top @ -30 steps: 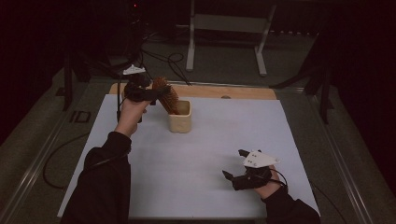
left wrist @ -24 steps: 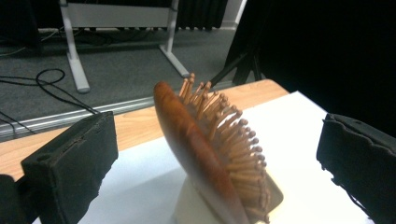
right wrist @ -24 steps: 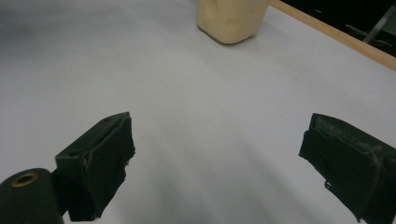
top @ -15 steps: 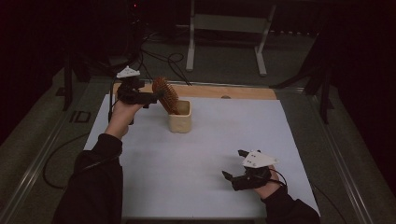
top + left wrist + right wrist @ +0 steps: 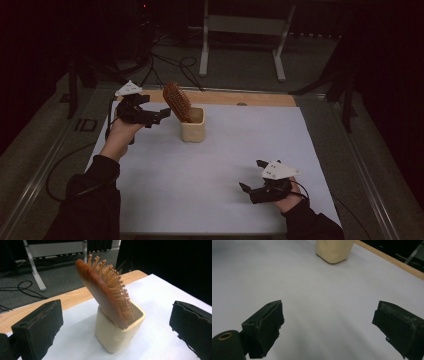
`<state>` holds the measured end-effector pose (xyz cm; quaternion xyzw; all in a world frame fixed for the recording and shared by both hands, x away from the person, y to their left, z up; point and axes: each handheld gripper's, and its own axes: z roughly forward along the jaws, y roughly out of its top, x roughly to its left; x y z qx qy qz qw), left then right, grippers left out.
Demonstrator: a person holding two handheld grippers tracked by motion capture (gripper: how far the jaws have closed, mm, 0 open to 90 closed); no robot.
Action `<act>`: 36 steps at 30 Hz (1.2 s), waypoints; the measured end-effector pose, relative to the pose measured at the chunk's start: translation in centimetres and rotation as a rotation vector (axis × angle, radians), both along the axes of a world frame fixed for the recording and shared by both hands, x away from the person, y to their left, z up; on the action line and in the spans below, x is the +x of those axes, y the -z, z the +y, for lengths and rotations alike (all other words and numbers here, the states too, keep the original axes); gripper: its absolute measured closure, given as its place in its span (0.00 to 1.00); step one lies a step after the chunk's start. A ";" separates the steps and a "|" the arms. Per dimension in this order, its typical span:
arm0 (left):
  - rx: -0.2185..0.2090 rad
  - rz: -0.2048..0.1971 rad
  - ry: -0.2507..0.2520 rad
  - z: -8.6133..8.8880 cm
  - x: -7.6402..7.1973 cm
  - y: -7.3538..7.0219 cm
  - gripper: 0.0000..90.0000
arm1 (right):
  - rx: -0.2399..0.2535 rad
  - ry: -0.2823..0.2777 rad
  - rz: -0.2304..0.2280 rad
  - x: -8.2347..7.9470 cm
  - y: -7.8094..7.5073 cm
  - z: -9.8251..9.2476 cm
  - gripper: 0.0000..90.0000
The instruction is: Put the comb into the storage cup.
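Hairbrush (image 5: 105,290) tilted, handle-down in cream cup (image 5: 117,337)

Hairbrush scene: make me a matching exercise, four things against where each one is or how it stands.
Things:
1. hairbrush
2. cup
3. left tongs
4. right tongs

States:
A. open, low over the near right of the table
B. cream, upright on the white table
C. open, beside the brush, apart from it
D. leaning, head up, in the cup

Pairs: 1-D, 2-B, 3-C, 4-A

high view looks down from the near side; both gripper views sit low, sharing the cup (image 5: 193,125) (image 5: 117,332) (image 5: 334,250).
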<state>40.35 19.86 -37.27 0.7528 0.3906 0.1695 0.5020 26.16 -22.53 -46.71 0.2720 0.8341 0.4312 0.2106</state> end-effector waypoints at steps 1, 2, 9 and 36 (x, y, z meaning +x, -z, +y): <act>0.000 -0.004 0.004 0.1 -0.2 0.1 0.00 | 0.001 0.000 0.002 0.0 0.0 0.0 0.09; 0.004 -0.001 0.009 0.2 -0.3 0.1 0.00 | -0.001 0.001 0.001 0.0 0.0 0.0 0.09; 0.001 -0.006 0.033 0.7 -1.6 1.0 0.00 | -0.003 0.009 0.002 0.0 0.0 -0.4 0.09; 0.102 0.021 0.081 1.9 -7.2 6.0 0.00 | -0.013 0.026 0.003 -0.4 0.3 -1.5 0.09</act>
